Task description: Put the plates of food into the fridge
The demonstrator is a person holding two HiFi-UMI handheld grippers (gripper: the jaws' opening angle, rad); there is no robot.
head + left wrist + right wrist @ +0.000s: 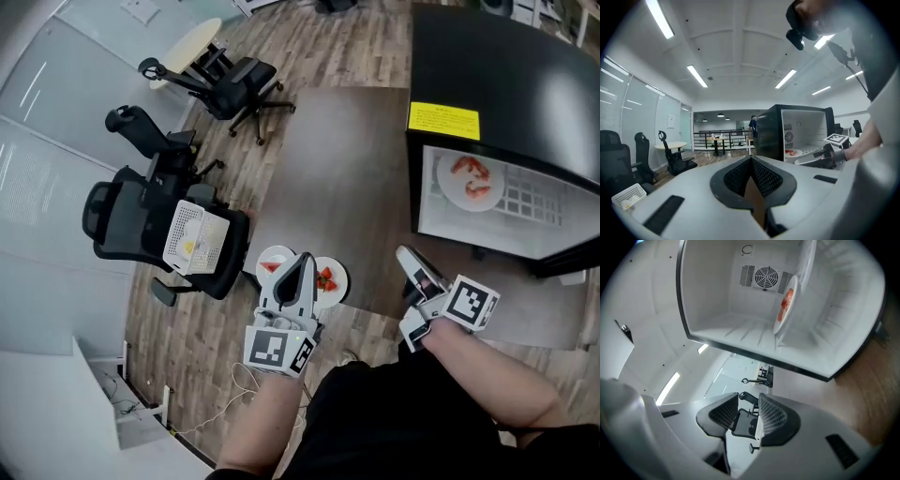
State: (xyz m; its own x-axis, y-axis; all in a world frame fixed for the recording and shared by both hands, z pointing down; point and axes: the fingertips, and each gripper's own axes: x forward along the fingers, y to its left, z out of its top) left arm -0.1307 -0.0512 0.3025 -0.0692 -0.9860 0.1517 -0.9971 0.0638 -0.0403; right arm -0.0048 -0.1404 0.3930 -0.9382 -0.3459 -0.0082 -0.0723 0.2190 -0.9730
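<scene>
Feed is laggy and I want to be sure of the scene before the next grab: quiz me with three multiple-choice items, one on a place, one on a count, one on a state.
1. Where is the plate of red food that is already put away?
A) on the shelf inside the fridge
B) on the office chair
C) on top of the fridge

2. How many plates wait outside the fridge, by the left tongs?
A) one
B) two
C) four

3. How do the right tongs stand?
A) clamped on a plate
B) apart, nothing between them
C) shut tight

Answers:
1 A: the head view shows it on the shelf in the open fridge.
2 B: two plates lie either side of the left tongs' tip.
3 B: the right gripper view shows a clear gap between the pads.
</scene>
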